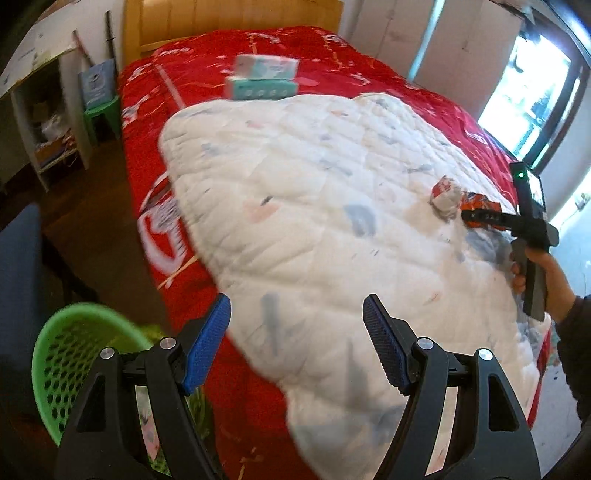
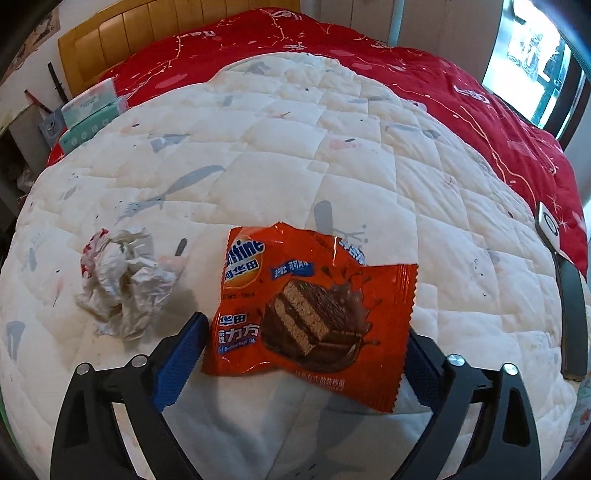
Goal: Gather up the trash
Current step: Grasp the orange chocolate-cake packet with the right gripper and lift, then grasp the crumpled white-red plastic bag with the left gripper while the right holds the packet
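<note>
An orange snack wrapper lies flat on the white quilt, between the fingers of my right gripper. The left blue pad stands just beside its edge; the wrapper's right edge covers the other pad. It looks unsqueezed, so the gripper is open around it. A crumpled white wrapper lies to its left. In the left wrist view the right gripper sits at the orange wrapper, next to the crumpled one. My left gripper is open and empty over the bed's edge, with a green perforated basket at lower left.
Two stacked tissue packs rest on the red bedspread near the wooden headboard. A green stool and a white shelf stand left of the bed. A black and white device lies at the quilt's right edge.
</note>
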Tool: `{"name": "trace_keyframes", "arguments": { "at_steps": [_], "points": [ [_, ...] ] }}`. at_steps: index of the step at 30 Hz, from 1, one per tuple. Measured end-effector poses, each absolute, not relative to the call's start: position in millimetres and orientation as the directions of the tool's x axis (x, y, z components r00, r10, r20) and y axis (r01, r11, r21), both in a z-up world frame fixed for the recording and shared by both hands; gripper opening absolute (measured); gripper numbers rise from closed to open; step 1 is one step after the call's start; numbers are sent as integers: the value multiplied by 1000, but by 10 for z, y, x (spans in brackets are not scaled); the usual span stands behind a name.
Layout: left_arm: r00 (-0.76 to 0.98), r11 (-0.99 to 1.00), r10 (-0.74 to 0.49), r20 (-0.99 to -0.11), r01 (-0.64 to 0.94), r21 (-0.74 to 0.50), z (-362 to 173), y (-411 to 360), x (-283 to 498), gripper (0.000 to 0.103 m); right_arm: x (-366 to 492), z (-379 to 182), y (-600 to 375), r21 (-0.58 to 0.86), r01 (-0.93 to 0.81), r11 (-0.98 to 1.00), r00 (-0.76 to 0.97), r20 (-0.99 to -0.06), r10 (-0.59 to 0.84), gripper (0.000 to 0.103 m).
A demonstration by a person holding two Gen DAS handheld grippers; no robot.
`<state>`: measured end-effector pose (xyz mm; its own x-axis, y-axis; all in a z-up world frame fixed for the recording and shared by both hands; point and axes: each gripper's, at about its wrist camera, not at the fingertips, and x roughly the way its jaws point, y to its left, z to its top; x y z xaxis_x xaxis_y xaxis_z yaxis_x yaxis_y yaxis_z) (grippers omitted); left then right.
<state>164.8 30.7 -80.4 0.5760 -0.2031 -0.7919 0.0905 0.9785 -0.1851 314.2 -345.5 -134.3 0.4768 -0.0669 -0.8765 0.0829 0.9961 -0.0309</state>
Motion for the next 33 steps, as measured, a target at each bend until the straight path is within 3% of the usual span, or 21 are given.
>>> {"name": "trace_keyframes", "arguments": {
  "at_steps": [4,9,27,33],
  "points": [
    [578,972,-233,-782,147,-181,-740,30,1906,73,3094,-1311,-3485,-33,63,998,479,-876,-59,73],
    [568,953,-293,-769,240,-186,-679,-447,2196,73,2925,-1209,-3559,-6,53,999,488,-873,-32,71],
    [481,881,-403,-778,434,-189,-894,-1794,3025,76,2157,-942,-3690,16,-10,1000,527,-849,19,71],
    [466,886,-359,-809,443,-138,-1137,-2090,3258,77,2020,-916,-3659,24,-34,999,538,-842,39,71]
  ]
}}
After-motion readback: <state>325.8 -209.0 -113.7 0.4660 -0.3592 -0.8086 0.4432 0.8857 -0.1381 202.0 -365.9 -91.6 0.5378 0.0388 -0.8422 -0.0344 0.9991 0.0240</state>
